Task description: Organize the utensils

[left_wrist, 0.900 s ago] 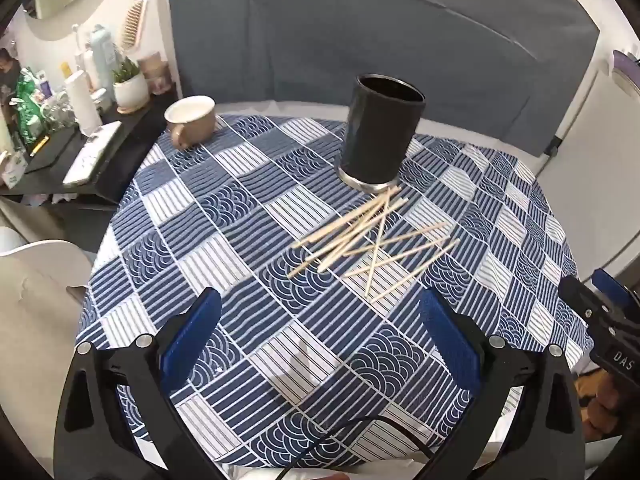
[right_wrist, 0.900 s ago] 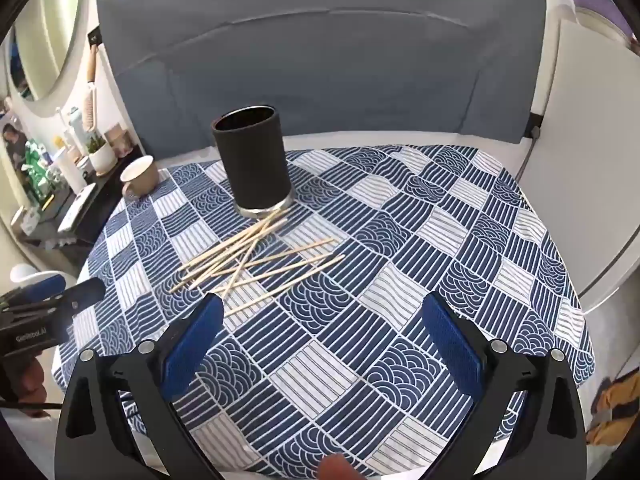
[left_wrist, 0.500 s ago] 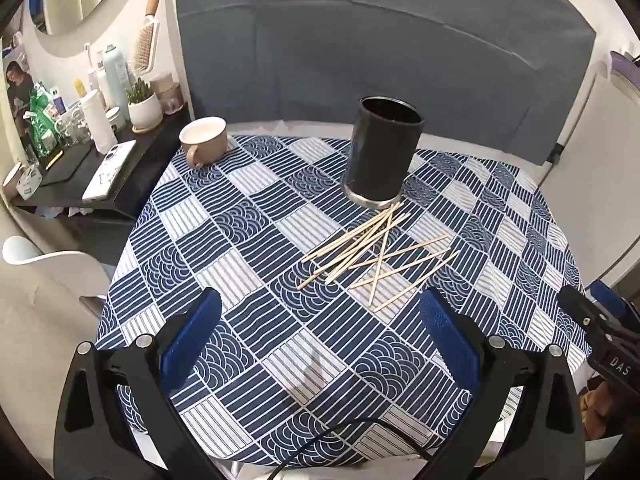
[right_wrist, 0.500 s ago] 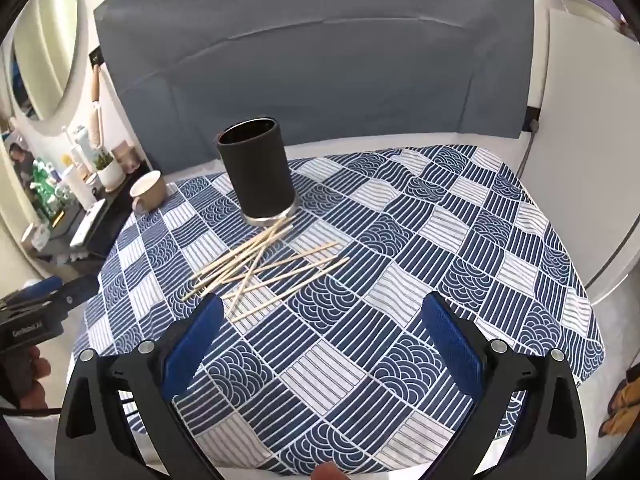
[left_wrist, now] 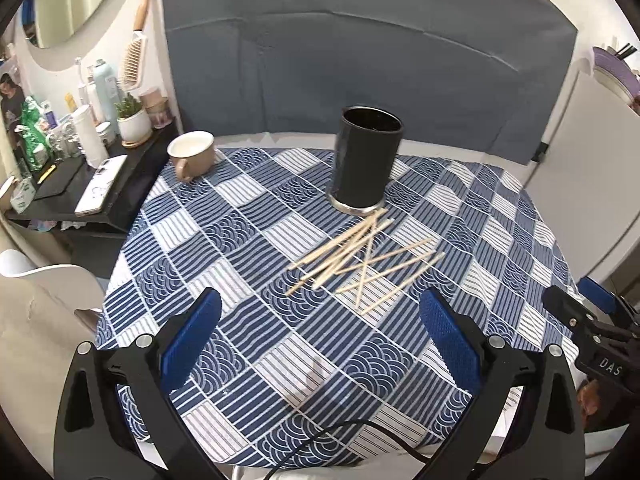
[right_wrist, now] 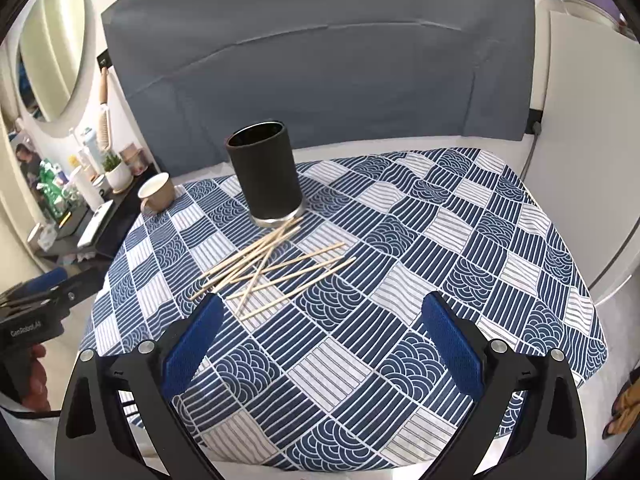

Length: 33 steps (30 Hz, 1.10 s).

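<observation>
Several wooden chopsticks (left_wrist: 362,258) lie crossed in a loose pile on the blue patterned tablecloth (left_wrist: 248,332), just in front of an upright black cylindrical holder (left_wrist: 366,160). In the right wrist view the chopsticks (right_wrist: 272,266) and holder (right_wrist: 266,174) sit left of centre. My left gripper (left_wrist: 320,328) is open and empty, held above the table's near edge. My right gripper (right_wrist: 322,330) is open and empty, also back from the pile. Each gripper shows at the other view's edge: the right gripper (left_wrist: 592,328) and the left gripper (right_wrist: 36,300).
A beige mug (left_wrist: 192,154) stands at the table's far left corner. A black side shelf (left_wrist: 80,184) with bottles, a plant pot and a phone is to the left. A white chair (left_wrist: 36,292) is at the near left. A grey cloth backdrop (left_wrist: 360,60) hangs behind.
Both grippers have pulled back and risen, so the table looks smaller and farther. The chopsticks and holder have not moved. Both jaws stay open.
</observation>
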Each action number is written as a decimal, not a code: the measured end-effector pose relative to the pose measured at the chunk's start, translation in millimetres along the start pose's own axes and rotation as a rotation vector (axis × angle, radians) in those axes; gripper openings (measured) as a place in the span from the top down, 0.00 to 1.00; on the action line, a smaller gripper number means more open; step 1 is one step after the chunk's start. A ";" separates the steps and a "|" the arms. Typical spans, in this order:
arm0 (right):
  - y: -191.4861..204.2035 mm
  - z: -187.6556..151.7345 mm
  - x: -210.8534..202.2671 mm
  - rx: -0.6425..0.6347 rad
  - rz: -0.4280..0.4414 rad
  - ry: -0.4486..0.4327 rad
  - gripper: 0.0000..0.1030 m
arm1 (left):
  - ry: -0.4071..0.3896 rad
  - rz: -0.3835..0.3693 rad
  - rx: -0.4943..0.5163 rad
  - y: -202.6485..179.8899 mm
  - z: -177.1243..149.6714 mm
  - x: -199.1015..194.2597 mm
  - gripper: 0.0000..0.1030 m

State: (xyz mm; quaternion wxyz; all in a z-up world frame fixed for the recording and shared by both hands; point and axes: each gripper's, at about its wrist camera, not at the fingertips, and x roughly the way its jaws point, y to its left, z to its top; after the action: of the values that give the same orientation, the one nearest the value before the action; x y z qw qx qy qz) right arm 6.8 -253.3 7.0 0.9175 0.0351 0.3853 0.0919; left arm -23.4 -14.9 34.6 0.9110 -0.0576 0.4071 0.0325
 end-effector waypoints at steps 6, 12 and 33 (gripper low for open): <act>-0.5 1.0 -3.1 -0.008 -0.016 -0.013 0.08 | -0.007 0.014 -0.017 1.5 -0.8 -0.1 0.06; -0.3 1.8 -3.0 -0.023 -0.029 -0.006 0.08 | -0.025 0.044 -0.032 4.8 -1.7 -1.8 0.06; 2.7 6.4 2.6 -0.053 0.027 0.002 0.09 | 0.010 -0.033 -0.018 0.2 0.5 6.9 0.06</act>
State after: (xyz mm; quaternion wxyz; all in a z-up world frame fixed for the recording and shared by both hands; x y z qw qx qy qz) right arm 12.8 -250.2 10.1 0.9165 0.0160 0.3830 0.1144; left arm -18.5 -14.6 29.8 0.9089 -0.0726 0.4102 0.0207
